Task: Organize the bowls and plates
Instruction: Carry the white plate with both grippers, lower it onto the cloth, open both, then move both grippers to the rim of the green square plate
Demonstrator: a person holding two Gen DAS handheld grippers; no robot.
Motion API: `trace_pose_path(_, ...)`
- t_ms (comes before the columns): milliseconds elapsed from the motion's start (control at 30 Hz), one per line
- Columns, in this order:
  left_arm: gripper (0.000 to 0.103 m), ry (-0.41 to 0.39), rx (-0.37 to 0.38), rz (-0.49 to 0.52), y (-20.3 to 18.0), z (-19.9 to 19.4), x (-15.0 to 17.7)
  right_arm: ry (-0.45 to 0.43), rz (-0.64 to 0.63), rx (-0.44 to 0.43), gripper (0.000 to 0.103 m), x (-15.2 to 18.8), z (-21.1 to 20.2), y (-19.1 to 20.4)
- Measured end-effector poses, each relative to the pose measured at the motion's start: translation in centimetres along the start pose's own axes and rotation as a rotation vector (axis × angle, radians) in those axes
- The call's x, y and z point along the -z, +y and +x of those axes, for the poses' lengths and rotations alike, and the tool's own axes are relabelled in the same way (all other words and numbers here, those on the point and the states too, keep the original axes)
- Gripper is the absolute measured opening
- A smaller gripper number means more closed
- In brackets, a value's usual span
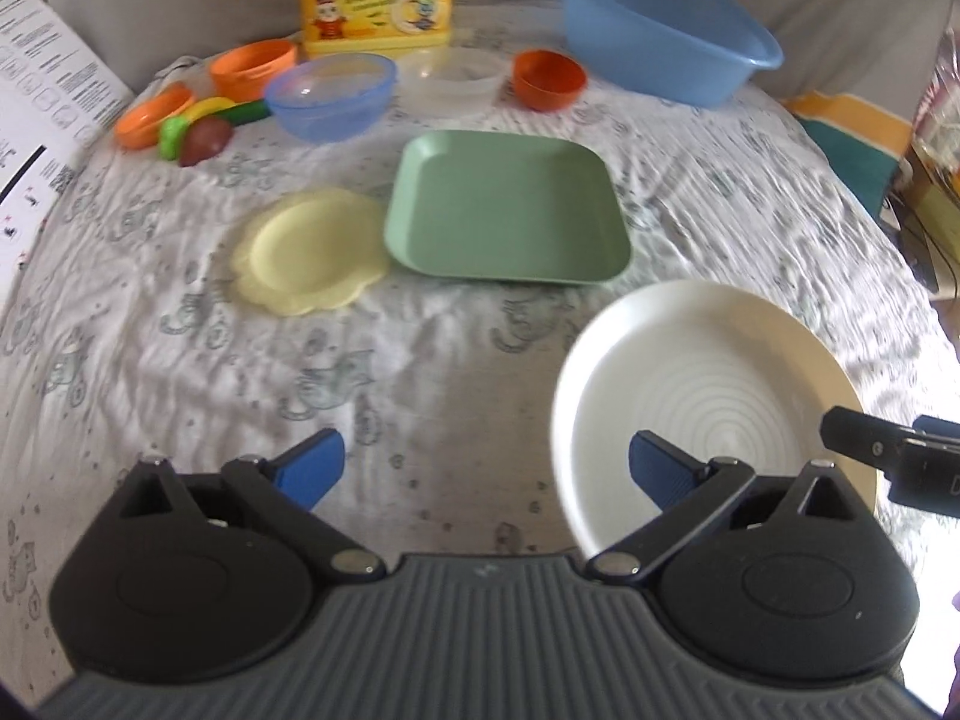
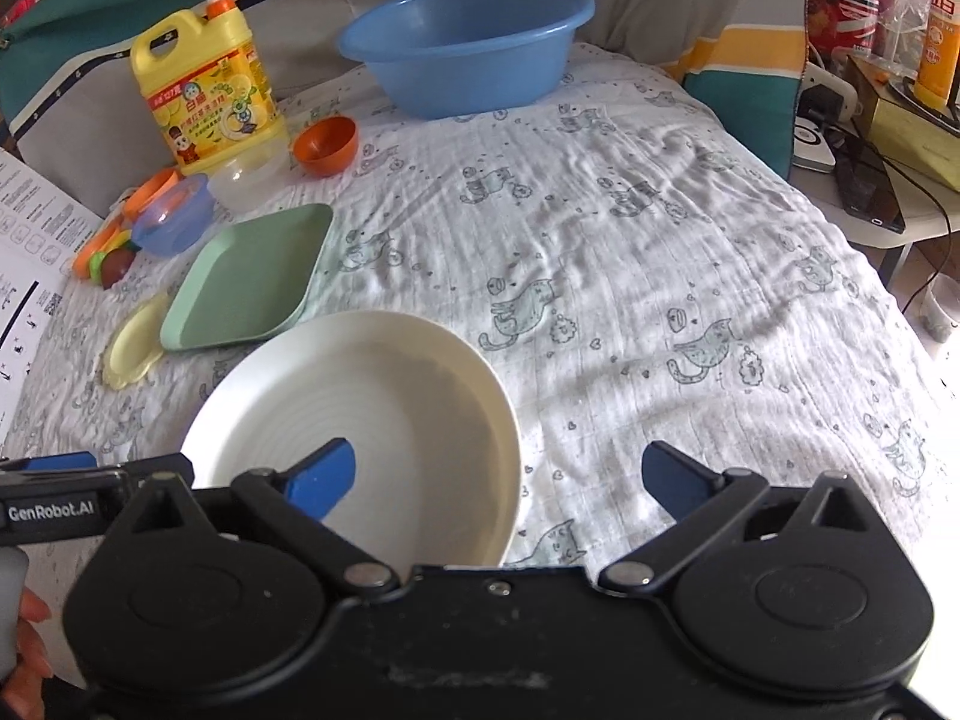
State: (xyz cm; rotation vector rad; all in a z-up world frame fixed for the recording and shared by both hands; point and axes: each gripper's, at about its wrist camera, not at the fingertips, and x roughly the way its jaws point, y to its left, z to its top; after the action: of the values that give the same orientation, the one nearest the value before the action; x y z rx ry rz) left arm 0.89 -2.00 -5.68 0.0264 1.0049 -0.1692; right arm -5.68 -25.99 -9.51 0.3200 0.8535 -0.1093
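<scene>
White and round, the plate (image 2: 354,414) lies flat on the bed's cloth (image 2: 630,276) under our right gripper (image 2: 498,474), whose spread jaws straddle its right rim, our left gripper (image 1: 486,468) gaping empty just beside.

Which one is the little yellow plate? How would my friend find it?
Find the square green plate in the middle of the cat-print cloth. The yellow plate lies touching its left edge. It is the only one with a wavy, flower-shaped rim.
</scene>
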Motion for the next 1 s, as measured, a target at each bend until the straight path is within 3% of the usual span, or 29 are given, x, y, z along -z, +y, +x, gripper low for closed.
trace_pose_path(467, 0.103, -0.043, -0.013, -0.026, 1.7, -0.5, -0.8, -0.009, -0.009, 0.000, 0.103, -1.4, -0.3, 1.0)
trace_pose_path(1000, 0.103, -0.078, -0.036, -0.063, 4.6, 1.5, -5.0, -0.006, -0.038, -0.058, 0.103, -6.5, 2.8, 5.1)
